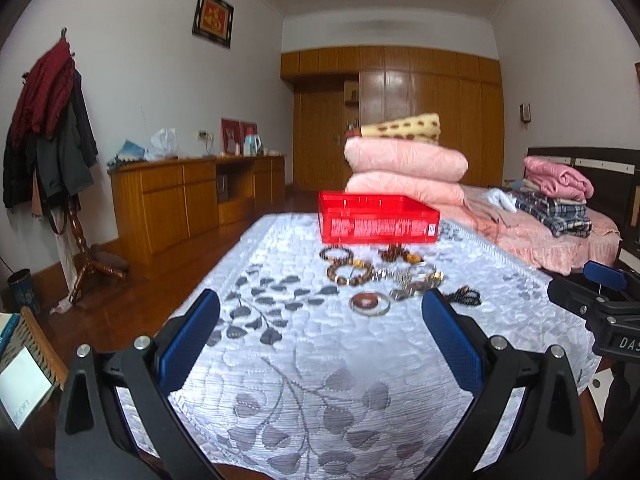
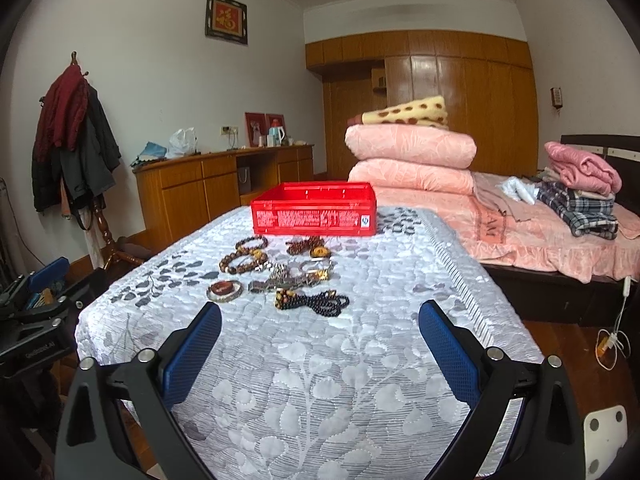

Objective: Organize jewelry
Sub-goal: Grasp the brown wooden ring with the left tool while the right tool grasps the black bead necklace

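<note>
A red plastic box [image 1: 378, 218] [image 2: 314, 210] stands at the far end of a table under a white quilted cloth [image 1: 304, 360] [image 2: 320, 380]. Several jewelry pieces lie just in front of it: brown bead bracelets [image 1: 350, 272] [image 2: 242, 260], a clear bangle [image 1: 369, 303] [image 2: 224, 291], metal pieces [image 1: 412, 278] [image 2: 292, 276] and a dark bead string [image 1: 464, 295] [image 2: 324, 301]. My left gripper [image 1: 320, 312] and right gripper [image 2: 320, 320] are both open and empty, short of the jewelry, above the near part of the cloth.
The right gripper shows at the right edge of the left wrist view [image 1: 600, 300]; the left one at the left edge of the right wrist view [image 2: 36, 304]. A bed with folded pink quilts [image 2: 412, 156] stands to the right, a wooden sideboard [image 2: 224, 184] at the left wall.
</note>
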The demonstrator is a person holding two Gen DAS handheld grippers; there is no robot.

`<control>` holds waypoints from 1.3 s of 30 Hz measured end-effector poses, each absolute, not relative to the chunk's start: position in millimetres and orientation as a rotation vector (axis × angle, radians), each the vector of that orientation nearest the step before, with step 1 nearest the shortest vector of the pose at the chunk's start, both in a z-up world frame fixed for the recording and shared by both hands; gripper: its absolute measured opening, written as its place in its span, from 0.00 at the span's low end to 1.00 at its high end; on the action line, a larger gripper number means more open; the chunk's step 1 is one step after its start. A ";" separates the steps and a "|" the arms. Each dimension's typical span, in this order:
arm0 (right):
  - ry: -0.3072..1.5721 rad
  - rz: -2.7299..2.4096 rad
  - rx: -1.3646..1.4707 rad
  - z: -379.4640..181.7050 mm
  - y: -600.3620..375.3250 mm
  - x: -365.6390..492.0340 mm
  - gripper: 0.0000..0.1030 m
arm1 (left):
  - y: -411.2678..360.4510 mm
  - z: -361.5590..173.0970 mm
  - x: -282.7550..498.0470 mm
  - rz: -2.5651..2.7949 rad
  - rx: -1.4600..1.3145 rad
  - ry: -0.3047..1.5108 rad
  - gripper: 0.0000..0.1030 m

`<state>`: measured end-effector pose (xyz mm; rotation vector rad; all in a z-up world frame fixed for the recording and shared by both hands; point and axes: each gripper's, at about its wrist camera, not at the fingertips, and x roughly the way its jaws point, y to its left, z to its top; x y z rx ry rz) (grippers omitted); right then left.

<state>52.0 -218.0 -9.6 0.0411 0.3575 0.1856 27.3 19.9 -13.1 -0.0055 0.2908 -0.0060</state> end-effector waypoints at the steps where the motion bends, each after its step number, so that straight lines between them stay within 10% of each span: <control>1: 0.366 0.190 0.043 -11.6 -218.2 55.5 0.94 | 20.7 -15.5 31.2 -0.007 -0.007 0.305 0.95; 31: 0.715 0.341 0.127 -39.2 -230.2 195.0 0.89 | -5.6 -45.4 182.1 -0.086 0.008 0.700 0.95; 39: 0.769 0.398 0.121 -46.5 -221.6 209.1 0.73 | -7.2 -49.8 204.3 -0.125 -0.016 0.754 0.65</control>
